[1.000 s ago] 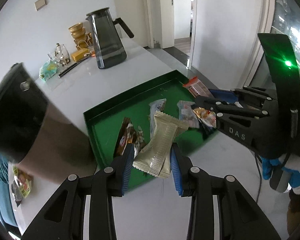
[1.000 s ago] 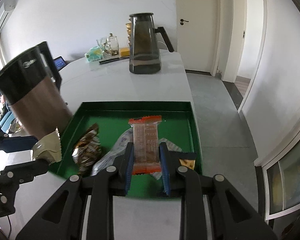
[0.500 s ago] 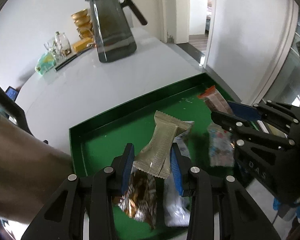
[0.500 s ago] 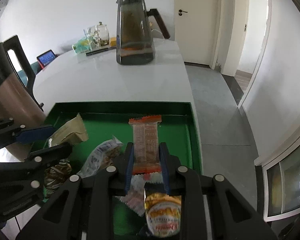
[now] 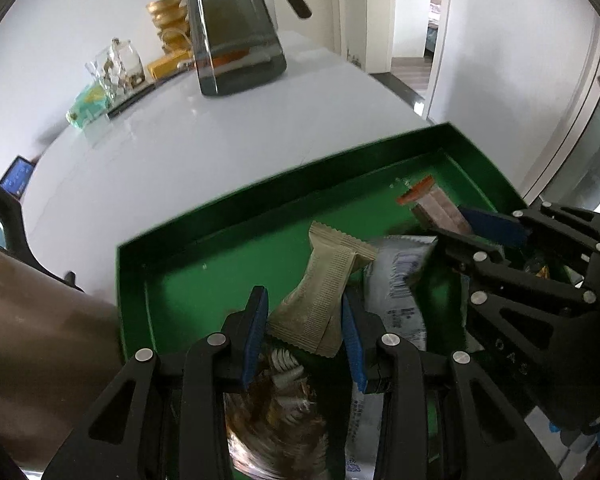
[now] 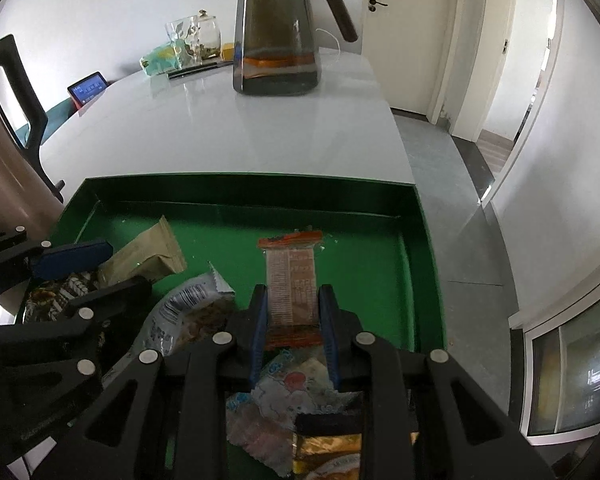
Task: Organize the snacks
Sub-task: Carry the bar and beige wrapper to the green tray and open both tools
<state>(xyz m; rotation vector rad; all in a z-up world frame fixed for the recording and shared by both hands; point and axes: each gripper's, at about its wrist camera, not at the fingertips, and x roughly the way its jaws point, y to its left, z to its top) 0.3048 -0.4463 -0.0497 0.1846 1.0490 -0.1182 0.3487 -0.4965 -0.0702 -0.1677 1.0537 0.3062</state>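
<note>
Snacks over the green tray (image 5: 260,200): left jaws clamp a tan packet (image 5: 324,296), right jaws an orange-ended bar (image 6: 292,284).

My left gripper (image 5: 304,330) is matt black plastic with blue rubbery pads, pinching a dull beige packet (image 5: 324,292) of papery-looking film with crimped ends. My right gripper (image 6: 294,322), same build, clamps a glossy brown bar wrapper (image 6: 292,288) with orange seams. Both hang over the green tray (image 6: 236,194), smooth with a satin sheen. Beyond the tray, the white tabletop (image 6: 228,132) is polished and reflective, carrying a smoked glass pitcher (image 6: 278,28).
</note>
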